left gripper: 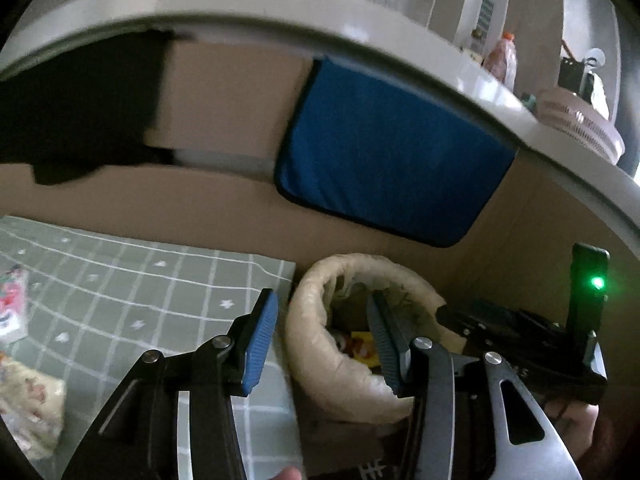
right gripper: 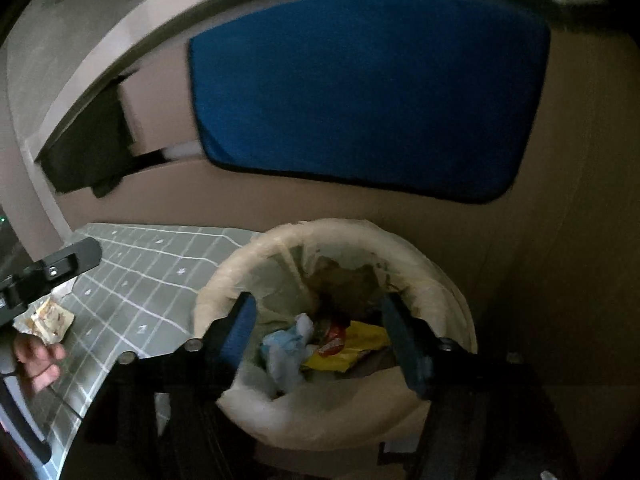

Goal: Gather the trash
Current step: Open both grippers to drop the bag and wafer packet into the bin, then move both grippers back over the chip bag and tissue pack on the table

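Green checked cloth (right gripper: pixel 152 276) runs up beside the bin (right gripper: pixel 440 292). Right gripper (right gripper: pixel 320 340) hangs released over it, wrappers (right gripper: pixel 348 350) lying inside. Left gripper (left gripper: pixel 320 340) is released too, empty, at the bin's edge.

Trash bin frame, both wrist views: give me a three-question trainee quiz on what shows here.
1. True or false: the right tool grips the yellow wrapper.
2. Where does the lined trash bin stand relative to the checked green cloth?
A. on top of it
B. beside its edge, below the blue pad
C. behind the blue pad
3. In the right wrist view, what lies on the cloth near the person's hand?

Key
1. False: both the right tool and the left tool are open and empty; the wrapper lies in the bin.
2. B
3. A crumpled pale wrapper.
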Demonstrator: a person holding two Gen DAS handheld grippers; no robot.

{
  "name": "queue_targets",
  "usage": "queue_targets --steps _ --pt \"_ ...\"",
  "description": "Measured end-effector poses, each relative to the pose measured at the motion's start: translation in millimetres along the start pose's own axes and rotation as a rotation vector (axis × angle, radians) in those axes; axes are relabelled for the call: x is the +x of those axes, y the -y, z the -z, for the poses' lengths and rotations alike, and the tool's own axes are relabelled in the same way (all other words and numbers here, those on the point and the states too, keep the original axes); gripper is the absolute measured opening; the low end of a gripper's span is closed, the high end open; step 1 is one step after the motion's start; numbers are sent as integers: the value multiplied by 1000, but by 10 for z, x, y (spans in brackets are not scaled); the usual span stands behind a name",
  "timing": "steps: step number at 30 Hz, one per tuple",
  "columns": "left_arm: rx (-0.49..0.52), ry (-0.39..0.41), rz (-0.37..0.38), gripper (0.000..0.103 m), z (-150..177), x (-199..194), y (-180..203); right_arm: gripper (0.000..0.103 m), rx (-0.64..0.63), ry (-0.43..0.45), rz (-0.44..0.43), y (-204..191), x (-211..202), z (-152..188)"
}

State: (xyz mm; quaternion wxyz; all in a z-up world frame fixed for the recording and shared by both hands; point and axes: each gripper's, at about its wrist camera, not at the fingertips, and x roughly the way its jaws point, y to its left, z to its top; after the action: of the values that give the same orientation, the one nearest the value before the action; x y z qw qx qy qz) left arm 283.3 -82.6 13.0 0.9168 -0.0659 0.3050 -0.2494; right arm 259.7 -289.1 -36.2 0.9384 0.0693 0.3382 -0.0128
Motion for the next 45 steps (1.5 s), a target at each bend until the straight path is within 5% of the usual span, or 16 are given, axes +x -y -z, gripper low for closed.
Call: queue_targets --steps 11,20,34,45 --pt "14 121 -189 48 210 -1186 -342 55 -133 65 -117 -1012 -381 -20" --pt "-88 164 -299 48 466 -1769 -1003 55 -252 66 -167 -1907 -353 -68" --pt "-508 87 -342 48 1164 -1898 -2601 55 -328 -23 -309 -2527 146 -67" --pt "-608 -48 -407 48 1164 -1303 -2995 55 -391 -103 -386 -2857 583 -76"
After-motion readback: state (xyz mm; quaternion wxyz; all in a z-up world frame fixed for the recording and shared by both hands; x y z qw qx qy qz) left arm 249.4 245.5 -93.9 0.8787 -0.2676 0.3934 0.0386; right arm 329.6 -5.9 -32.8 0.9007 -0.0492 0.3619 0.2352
